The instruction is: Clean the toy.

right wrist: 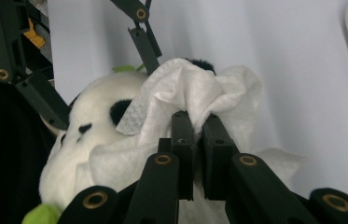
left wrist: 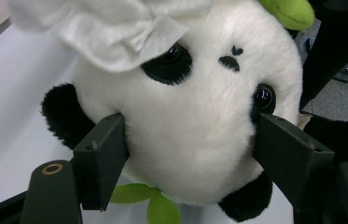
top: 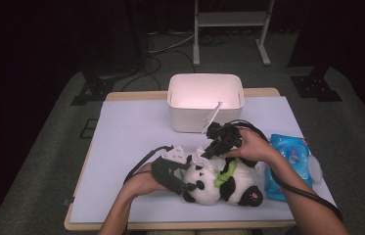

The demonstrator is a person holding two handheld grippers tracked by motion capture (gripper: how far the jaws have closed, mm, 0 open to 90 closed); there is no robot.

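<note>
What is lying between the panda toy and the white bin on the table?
In the high view, the right tool with its white wipe lies between the panda toy and the white bin, above bare table.

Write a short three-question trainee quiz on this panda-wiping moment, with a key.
1. True or false: the left hand-held gripper grips the plush panda by its head.
2. What does the right hand-held gripper pinch? A) a white wipe B) a green leaf C) a cable
3. Which container stands at the table's far edge, beyond the panda?

Key:
1. True; its jaws press both sides of the head.
2. A, the white wipe, draped on the panda's head.
3. The white bin; the blue wipes pack lies to the right.
</note>
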